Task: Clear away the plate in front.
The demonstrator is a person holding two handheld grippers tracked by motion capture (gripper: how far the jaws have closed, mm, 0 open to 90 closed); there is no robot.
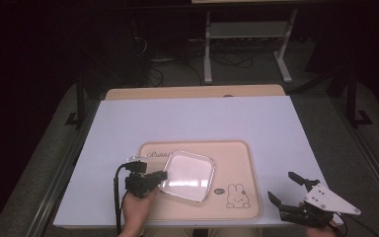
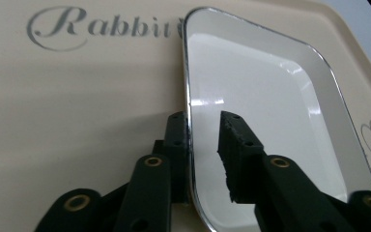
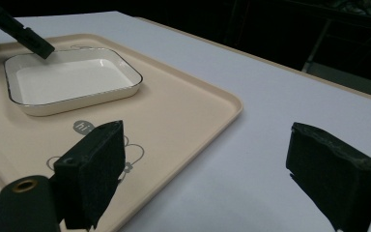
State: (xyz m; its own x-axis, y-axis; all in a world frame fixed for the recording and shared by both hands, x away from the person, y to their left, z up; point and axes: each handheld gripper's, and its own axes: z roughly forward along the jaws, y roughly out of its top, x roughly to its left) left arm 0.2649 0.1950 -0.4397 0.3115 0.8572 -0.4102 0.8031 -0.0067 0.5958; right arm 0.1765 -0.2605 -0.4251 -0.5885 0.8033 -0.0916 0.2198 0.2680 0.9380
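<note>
White sheeting covers the bench [image 1: 197, 118], and on it lies a beige plastic tray [image 1: 237, 163] with rounded corners, a raised lip, the script word "Rabbit" along its far edge and a line-drawn rabbit [image 1: 238, 195] near its front right corner. On the left half of the tray sits a shallow white dish [image 1: 187, 175], a rounded rectangle, glossy, with a thin dark line around the rim. It is turned askew to the tray: in the high view its long axis runs from near left to far right, one corner pointing at the lettering. The left tongs [image 1: 161, 175] straddle the dish's near-left rim, one black jaw outside the wall and the other over the smooth inner floor; in the left gripper view [image 2: 204, 126] the outer pad lies against the rim while the inner pad stands clear, so the gap is narrow and nothing is clamped. The right tongs [image 1: 284, 186] gape wide above bare sheeting off the tray's right edge, their foam-textured pads [image 3: 96, 169] empty.
</note>
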